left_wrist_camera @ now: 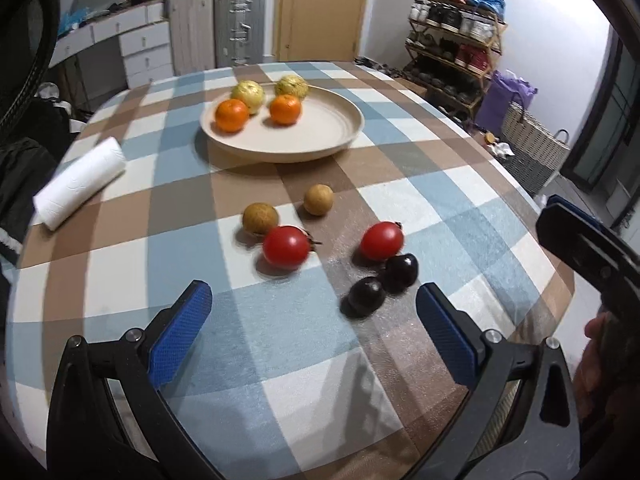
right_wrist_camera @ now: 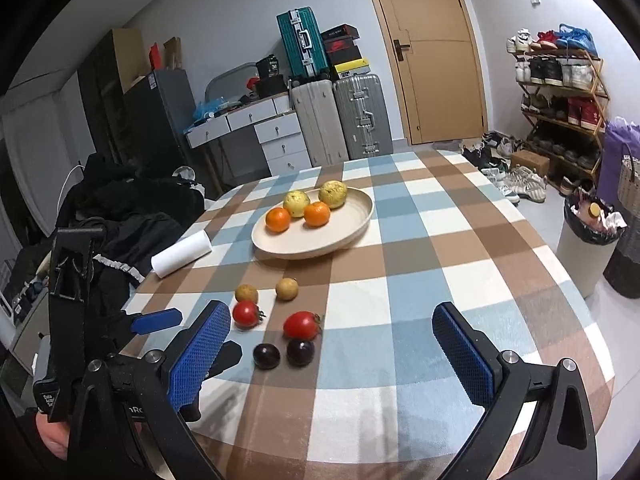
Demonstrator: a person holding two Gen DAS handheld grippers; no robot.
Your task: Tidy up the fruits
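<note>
A lined bin was shown only by the right wrist view. Both the left gripper and right gripper were held wide open, empty, above fruits near the table's near edge.

Bare cloth before the dark fruits; paper roll well left.

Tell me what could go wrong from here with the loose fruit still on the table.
1. The two dark plums touch each other, so closing the open left tongs on one could roll the other away.
2. The left tomato sits against a brown fruit; grabbing it may nudge that one.
3. The plate already holds four round fruits grouped at the back; a dropped fruit might knock them.
</note>
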